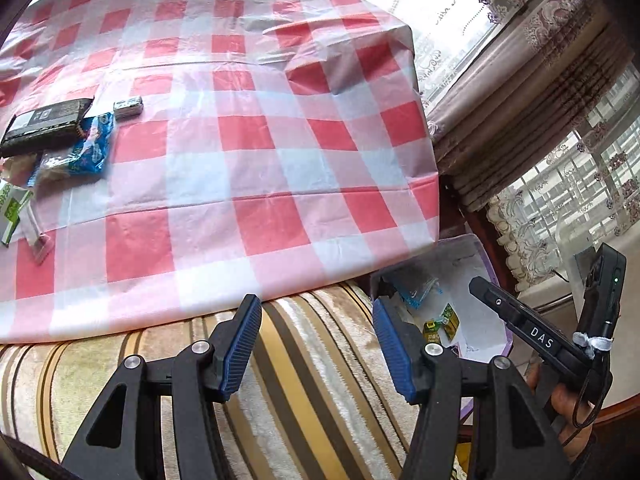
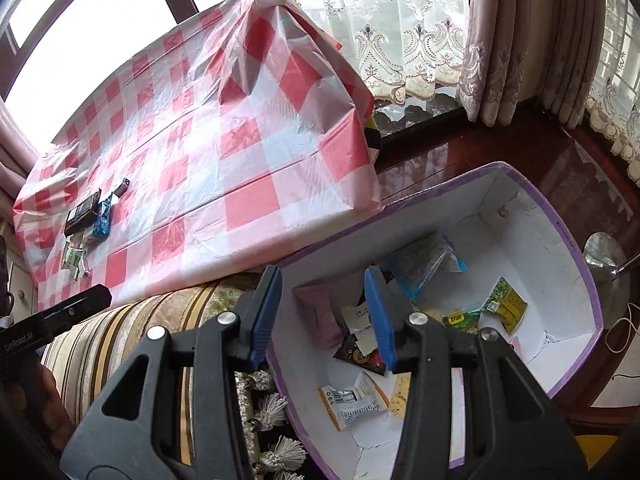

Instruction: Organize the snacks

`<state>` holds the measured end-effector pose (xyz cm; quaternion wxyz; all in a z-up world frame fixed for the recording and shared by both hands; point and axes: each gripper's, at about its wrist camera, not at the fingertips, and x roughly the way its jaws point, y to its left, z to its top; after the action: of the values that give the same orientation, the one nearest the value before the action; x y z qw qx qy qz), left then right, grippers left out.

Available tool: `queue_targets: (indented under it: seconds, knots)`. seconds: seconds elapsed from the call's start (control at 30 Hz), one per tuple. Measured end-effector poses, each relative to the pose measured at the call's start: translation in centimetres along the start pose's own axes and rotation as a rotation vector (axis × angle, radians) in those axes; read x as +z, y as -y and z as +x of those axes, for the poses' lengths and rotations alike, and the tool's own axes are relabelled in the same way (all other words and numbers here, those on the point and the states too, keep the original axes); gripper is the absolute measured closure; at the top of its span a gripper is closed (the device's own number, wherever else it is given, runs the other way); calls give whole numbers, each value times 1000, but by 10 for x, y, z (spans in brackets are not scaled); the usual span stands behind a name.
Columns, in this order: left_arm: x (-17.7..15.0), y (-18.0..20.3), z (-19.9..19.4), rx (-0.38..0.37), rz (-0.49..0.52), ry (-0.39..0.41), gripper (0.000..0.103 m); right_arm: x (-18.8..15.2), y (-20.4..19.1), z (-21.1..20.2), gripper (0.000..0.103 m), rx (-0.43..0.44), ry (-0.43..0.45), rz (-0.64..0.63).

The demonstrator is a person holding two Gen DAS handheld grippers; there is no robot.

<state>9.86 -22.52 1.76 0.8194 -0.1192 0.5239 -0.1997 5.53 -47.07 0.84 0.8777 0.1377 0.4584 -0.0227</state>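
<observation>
Loose snacks lie at the left of the red-checked tablecloth: a black packet, a blue packet, a small silver packet and a green-white packet. The same pile shows far off in the right wrist view. A white box with a purple rim stands on the floor and holds several packets, among them a yellow-green one and a pink one. My left gripper is open and empty above the striped cushion. My right gripper is open and empty over the box's near corner.
A striped sofa cushion runs between the table's edge and me, with tassels hanging beside the box. Dark polished wood floor surrounds the box. Lace curtains and windows stand behind. A silver metal base sits right of the box.
</observation>
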Motion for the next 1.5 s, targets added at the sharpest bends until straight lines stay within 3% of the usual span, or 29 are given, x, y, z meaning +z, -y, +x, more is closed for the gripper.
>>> queue_targets:
  seconds: [0.4,0.53,0.83,1.17,1.5]
  knots:
    - [4,-115,-52,97,-246,126,44,10,-92,20,54,103,-16,-149]
    - [4,-156,-68,136,-336,169,44,14,-120,27,47,121,-18,-203]
    - [9,-230,-80,196,-498,225,44,27,-182,48,42,162,-16,-352]
    - [38,-263,-62,207,-541,223,44,48,-252,69,27,216,14,-597]
    - [63,-270,-41,288,-471,196,45,58,-326,110,23,295,36,-880]
